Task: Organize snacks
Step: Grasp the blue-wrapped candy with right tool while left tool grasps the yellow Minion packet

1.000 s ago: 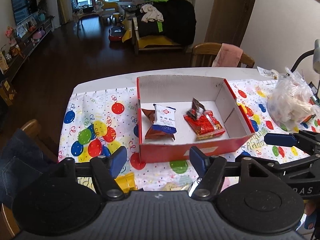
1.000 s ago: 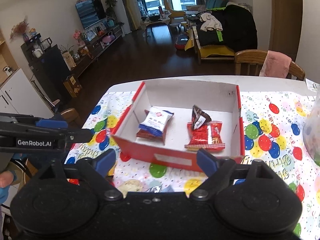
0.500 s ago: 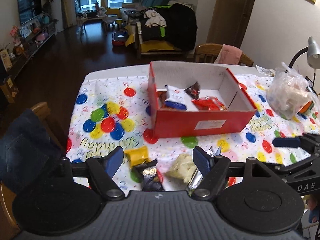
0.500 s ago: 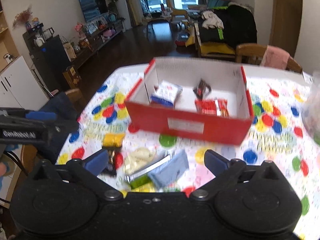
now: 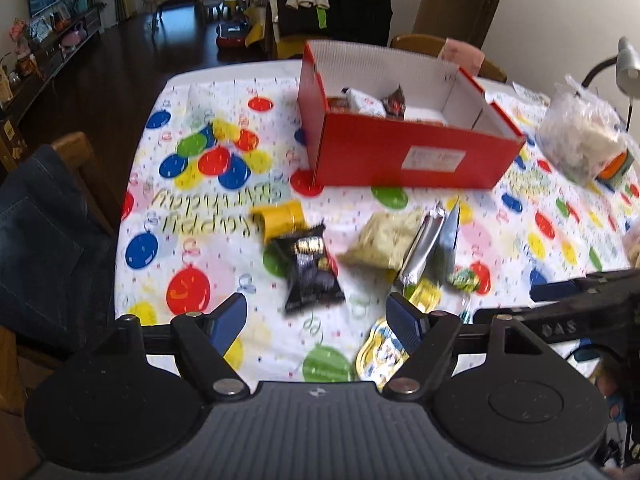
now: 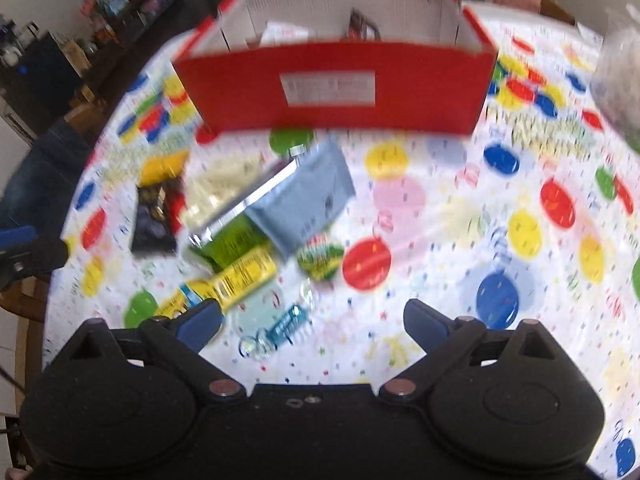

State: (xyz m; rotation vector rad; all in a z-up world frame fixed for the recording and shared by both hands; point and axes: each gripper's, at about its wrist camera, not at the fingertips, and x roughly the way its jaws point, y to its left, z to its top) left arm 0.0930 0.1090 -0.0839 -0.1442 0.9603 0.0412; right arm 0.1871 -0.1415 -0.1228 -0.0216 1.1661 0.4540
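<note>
A red cardboard box (image 5: 400,152) (image 6: 332,88) stands at the back of the table with several snack packets inside. In front of it lie loose snacks: a black packet (image 5: 312,272) (image 6: 156,216), a yellow packet (image 5: 280,218), a pale packet (image 5: 386,240) (image 6: 216,188), a grey-blue packet (image 6: 308,200), a green-and-yellow packet (image 6: 236,264) and a round green candy (image 6: 320,258). My left gripper (image 5: 316,312) hangs open just in front of the black packet and holds nothing. My right gripper (image 6: 312,320) is wide, its jaws closing on nothing, above a clear teal wrapper (image 6: 276,328).
A balloon-print cloth (image 5: 192,240) covers the table. A clear plastic bag (image 5: 580,140) sits at the right, beside a lamp (image 5: 624,64). A wooden chair draped with jeans (image 5: 36,220) stands at the table's left edge. The right view is blurred.
Both grippers have drawn back from the red box and sunk toward the table. The pile of loose snacks has come into view below them. The left jaws stand wider.
</note>
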